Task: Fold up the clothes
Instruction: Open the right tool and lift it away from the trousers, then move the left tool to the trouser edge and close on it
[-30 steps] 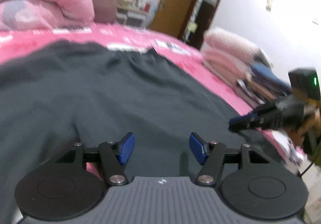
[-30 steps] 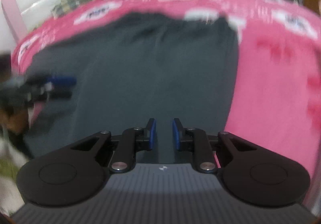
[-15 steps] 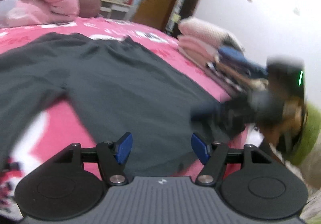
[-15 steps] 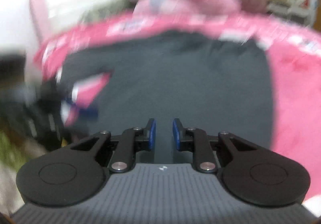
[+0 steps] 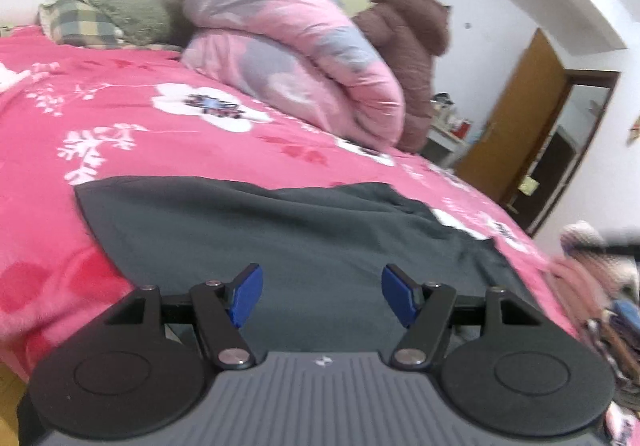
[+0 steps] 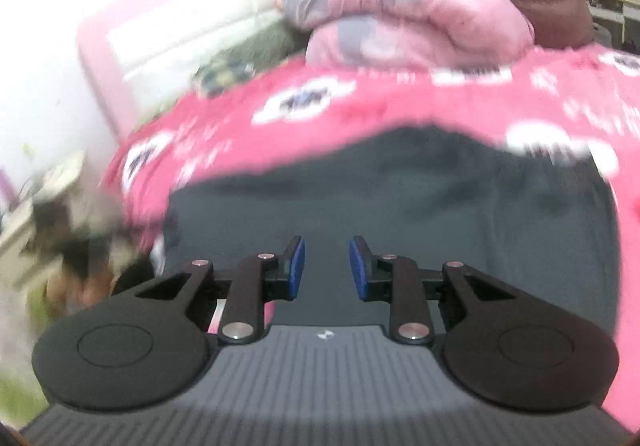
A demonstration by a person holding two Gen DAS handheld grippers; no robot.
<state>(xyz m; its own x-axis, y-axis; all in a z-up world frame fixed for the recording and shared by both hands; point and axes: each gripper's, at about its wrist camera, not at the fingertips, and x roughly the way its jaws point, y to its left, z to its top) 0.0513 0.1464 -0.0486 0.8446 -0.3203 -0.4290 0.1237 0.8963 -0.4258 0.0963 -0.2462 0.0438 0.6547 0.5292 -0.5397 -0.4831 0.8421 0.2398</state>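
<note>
The pink floral bedspread [image 5: 168,150] fills both views, rolled quilt [image 5: 288,58] up at twelve o'clock. The dark grey garment [image 5: 320,238] lies flat at centre. Left gripper [image 5: 322,294] at six o'clock, fingers wide apart, nothing between. Right gripper [image 6: 327,270], fingers narrowly apart and just been opening, empty too.
</note>
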